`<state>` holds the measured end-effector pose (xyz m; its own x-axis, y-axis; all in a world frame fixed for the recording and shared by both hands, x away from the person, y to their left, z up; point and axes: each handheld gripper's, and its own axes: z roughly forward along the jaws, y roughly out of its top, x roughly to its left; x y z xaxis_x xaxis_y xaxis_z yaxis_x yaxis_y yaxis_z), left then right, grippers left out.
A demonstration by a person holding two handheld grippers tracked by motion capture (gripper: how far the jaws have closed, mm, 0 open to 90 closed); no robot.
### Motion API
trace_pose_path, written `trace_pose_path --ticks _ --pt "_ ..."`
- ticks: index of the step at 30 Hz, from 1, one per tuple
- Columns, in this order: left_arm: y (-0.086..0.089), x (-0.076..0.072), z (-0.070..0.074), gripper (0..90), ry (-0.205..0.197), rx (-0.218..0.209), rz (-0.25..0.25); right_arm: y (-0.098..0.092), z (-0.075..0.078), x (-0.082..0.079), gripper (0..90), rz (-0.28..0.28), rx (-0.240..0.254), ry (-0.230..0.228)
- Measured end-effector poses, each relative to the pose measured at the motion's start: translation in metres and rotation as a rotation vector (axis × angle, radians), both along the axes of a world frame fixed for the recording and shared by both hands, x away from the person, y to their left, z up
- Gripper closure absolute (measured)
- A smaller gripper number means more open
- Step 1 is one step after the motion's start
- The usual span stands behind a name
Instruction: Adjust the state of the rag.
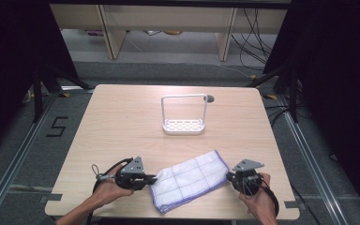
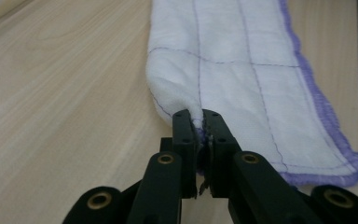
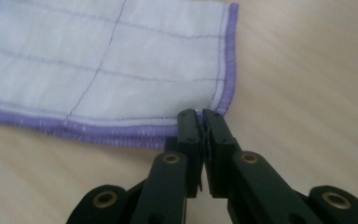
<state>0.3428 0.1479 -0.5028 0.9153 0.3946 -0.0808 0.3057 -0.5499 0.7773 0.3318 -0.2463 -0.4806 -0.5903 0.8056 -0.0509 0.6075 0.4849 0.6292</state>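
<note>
Folded white cloth with purple hem (image 1: 190, 180) lying flat near the desk's front edge, roughly centred, long axis running diagonally from front-left toward the right edge. Both tongs clamped on it.

Left gripper (image 1: 153, 178) pinching the cloth at its left end; in the left gripper view, jaws drawn together on a small pucker of fabric (image 2: 199, 122) at the folded edge, cloth stretching away ahead of the tips. Left hand (image 1: 115, 187) low over the desk, close to the front-left corner.

Right gripper (image 1: 229, 177) pinching the opposite end; in the right gripper view, jaws together on the hemmed corner (image 3: 204, 116), purple stitching running off to the left of the tips. Right hand (image 1: 258, 197) near the front-right corner.

Reason for the hold, as a judgement: one end per tong gives control of both ends, so the cloth can be lifted taut without bunching. Tongs approaching nearly level with the desk (image 1: 122, 126), which suits nipping a thin edge lying flat. Looks like the grasp step is done and the lift not yet begun, cloth still resting on the surface.

White wire rack with perforated base (image 1: 183, 117) standing upright toward the back of the desk, well apart from the cloth. Likely destination for hanging over the top bar, though not certain from this alone.

Grip on the left looks shallow, only a small pucker caught; slip risk on lift.
</note>
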Motion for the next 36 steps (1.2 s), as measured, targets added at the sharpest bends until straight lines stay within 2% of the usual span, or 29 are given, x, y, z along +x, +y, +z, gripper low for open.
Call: trace_pose_path --ticks 1,2,3,4,5,8,10,11,13,14,15,16,17,18,20,21,23,24,25,26,27,28,29,30,32,33,34,35,36 --pt "0.001 -0.004 0.0 84.2 0.009 -0.003 0.005 0.002 0.002 0.008 86.9 0.007 -0.001 -0.017" --pt "0.003 -0.006 0.001 84.2 -0.006 -0.006 0.002 0.005 0.005 0.015 87.0 0.009 -0.003 -0.023" --pt "0.004 -0.008 0.0 84.2 -0.001 -0.013 0.005 0.012 0.008 0.031 87.0 0.024 -0.009 -0.029" --pt "0.005 -0.012 0.001 84.2 0.036 -0.057 0.014 0.016 0.01 0.037 87.0 0.02 -0.001 -0.016" --pt "0.005 -0.012 0.001 84.2 0.036 -0.057 0.014 0.016 0.01 0.037 87.0 0.02 -0.001 -0.016" --pt "0.002 -0.023 0.005 84.1 0.042 -0.082 0.009 0.03 0.013 0.055 87.1 0.043 -0.032 -0.031" --pt "-0.002 -0.031 0.006 84.0 0.081 -0.111 0.014 0.039 0.015 0.066 87.1 0.052 -0.043 -0.031" --pt "-0.003 -0.034 0.006 83.7 0.092 -0.114 0.012 0.047 0.015 0.077 87.1 0.06 -0.045 -0.028" --pt "-0.01 -0.043 0.006 83.5 0.097 -0.117 0.001 0.052 0.014 0.082 87.2 0.064 -0.042 -0.032" --pt "-0.014 -0.045 0.006 83.3 0.088 -0.105 -0.034 0.057 0.013 0.089 87.1 0.08 -0.053 -0.022" --pt "-0.018 -0.048 0.005 82.9 0.076 -0.094 -0.044 0.062 0.011 0.095 87.1 0.085 -0.066 -0.028" --pt "-0.022 -0.049 0.004 82.8 0.073 -0.106 -0.059 0.066 0.009 0.099 87.1 0.092 -0.068 -0.031" --pt "-0.026 -0.05 0.003 82.8 0.088 -0.104 -0.056 0.071 0.007 0.104 87.1 0.095 -0.071 -0.019" --pt "-0.03 -0.049 0.001 82.8 0.087 -0.104 -0.068 0.076 0.004 0.11 87.1 0.096 -0.084 -0.028" --pt "-0.037 -0.048 -0.002 82.7 0.102 -0.111 -0.06 0.084 -0.002 0.119 87.1 0.098 -0.091 -0.026" --pt "-0.039 -0.047 -0.002 82.7 0.102 -0.099 -0.077 0.088 -0.004 0.122 87.0 0.095 -0.09 -0.011" --pt "-0.046 -0.047 -0.004 82.6 0.094 -0.095 -0.079 0.093 -0.008 0.128 87.1 0.086 -0.077 -0.024" --pt "-0.048 -0.049 -0.005 82.6 0.104 -0.106 -0.063 0.094 -0.009 0.13 87.0 0.09 -0.082 -0.024" --pt "-0.05 -0.049 -0.005 82.4 0.106 -0.109 -0.068 0.096 -0.01 0.131 87.0 0.078 -0.073 -0.02" --pt "-0.051 -0.049 -0.005 82.3 0.096 -0.102 -0.075 0.095 -0.01 0.132 86.9 0.089 -0.08 -0.026" --pt "-0.051 -0.049 -0.005 82.3 0.089 -0.098 -0.076 0.095 -0.01 0.132 86.9 0.069 -0.064 -0.014" --pt "-0.052 -0.049 -0.005 82.2 0.108 -0.094 -0.083 0.093 -0.011 0.133 86.9 0.084 -0.073 -0.019" --pt "-0.054 -0.051 -0.006 82.0 0.106 -0.113 -0.068 0.093 -0.011 0.132 86.7 0.065 -0.052 -0.007" --pt "-0.054 -0.052 -0.006 81.7 0.103 -0.102 -0.076 0.092 -0.012 0.132 86.3 0.071 -0.049 -0.025" --pt "-0.055 -0.053 -0.006 80.0 0.112 -0.107 -0.081 0.092 -0.012 0.131 82.7 0.049 -0.03 -0.026" --pt "-0.055 -0.053 -0.006 77.3 0.106 -0.103 -0.094 0.089 -0.01 0.132 76.4 0.045 -0.025 -0.033" --pt "-0.056 -0.054 -0.004 73.7 0.123 -0.11 -0.115 0.088 -0.008 0.132 72.6 0.035 -0.016 -0.038" --pt "-0.056 -0.054 -0.004 68.4 0.123 -0.11 -0.115 0.088 -0.008 0.132 72.6 0.035 -0.016 -0.038" --pt "-0.054 -0.054 -0.002 68.4 0.124 -0.107 -0.117 0.086 -0.006 0.132 68.2 0.024 -0.014 -0.039"
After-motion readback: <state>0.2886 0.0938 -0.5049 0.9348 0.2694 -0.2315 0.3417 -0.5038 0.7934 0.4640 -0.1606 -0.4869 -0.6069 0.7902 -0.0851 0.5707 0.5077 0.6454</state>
